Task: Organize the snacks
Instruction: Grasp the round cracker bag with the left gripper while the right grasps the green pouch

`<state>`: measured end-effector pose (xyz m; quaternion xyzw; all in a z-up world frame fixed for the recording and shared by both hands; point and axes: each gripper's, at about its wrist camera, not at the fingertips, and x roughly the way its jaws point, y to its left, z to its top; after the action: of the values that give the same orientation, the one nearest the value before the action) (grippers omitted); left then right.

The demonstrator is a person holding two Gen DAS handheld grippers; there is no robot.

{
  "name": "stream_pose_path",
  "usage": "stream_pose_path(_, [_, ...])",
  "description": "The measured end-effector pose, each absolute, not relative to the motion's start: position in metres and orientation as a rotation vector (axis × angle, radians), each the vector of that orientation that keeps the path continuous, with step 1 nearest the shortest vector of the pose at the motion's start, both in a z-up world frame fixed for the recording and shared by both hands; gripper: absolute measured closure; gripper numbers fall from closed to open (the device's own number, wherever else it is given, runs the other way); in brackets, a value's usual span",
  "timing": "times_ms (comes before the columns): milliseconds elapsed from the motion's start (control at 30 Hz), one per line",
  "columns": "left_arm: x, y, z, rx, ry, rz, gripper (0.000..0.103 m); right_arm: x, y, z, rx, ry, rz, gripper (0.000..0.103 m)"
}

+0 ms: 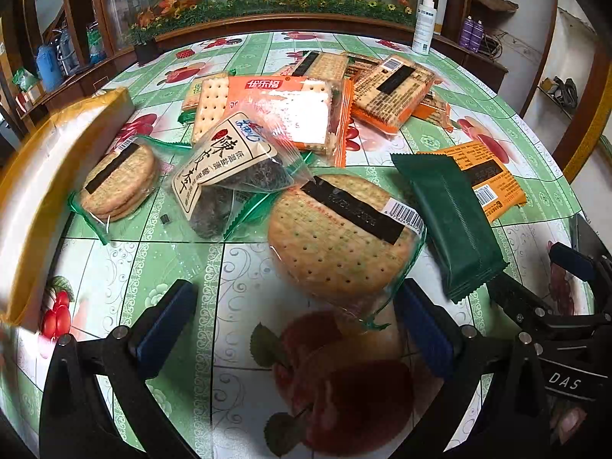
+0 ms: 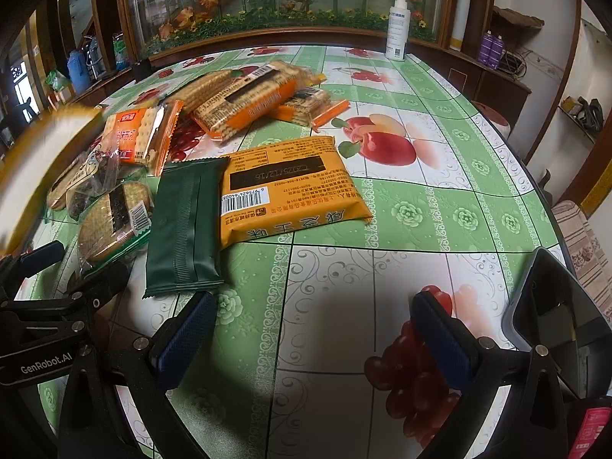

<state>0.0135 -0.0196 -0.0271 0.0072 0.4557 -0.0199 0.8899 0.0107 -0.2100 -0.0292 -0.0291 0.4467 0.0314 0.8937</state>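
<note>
snacks lie scattered mid-frame on the desk (image 2: 420, 206); left claw (image 1: 294, 329) gapes wide, empty, around the round cracker pack (image 1: 340, 237), likely its next pick; right claw (image 2: 311, 338) also open, empty.

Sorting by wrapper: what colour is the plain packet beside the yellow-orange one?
Dark green packet, clearest in the right wrist view.

My right gripper (image 2: 310, 329) hangs wide open over the bare tablecloth (image 2: 440, 206); a dark green packet (image 2: 183, 229) lies just ahead, overlapping an orange packet (image 2: 290, 187).
</note>
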Motion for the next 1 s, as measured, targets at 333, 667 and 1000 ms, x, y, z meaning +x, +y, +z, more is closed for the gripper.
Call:
stream_pose_path(333, [0.013, -0.020, -0.027, 0.014, 0.946, -0.041, 0.000, 0.007, -0.210, -0.029, -0.070, 0.934, 0.082, 0.000])
stream_pose_path(667, [0.001, 0.020, 0.004, -0.068, 0.935, -0.080, 0.000, -0.013, -0.226, -0.001, 0.042, 0.872, 0.174, 0.000])
stream_pose_path(1000, [0.003, 0.048, 0.022, -0.076, 0.894, -0.286, 0.000, 0.011, -0.157, -0.003, -0.115, 0.893, 0.339, 0.006])
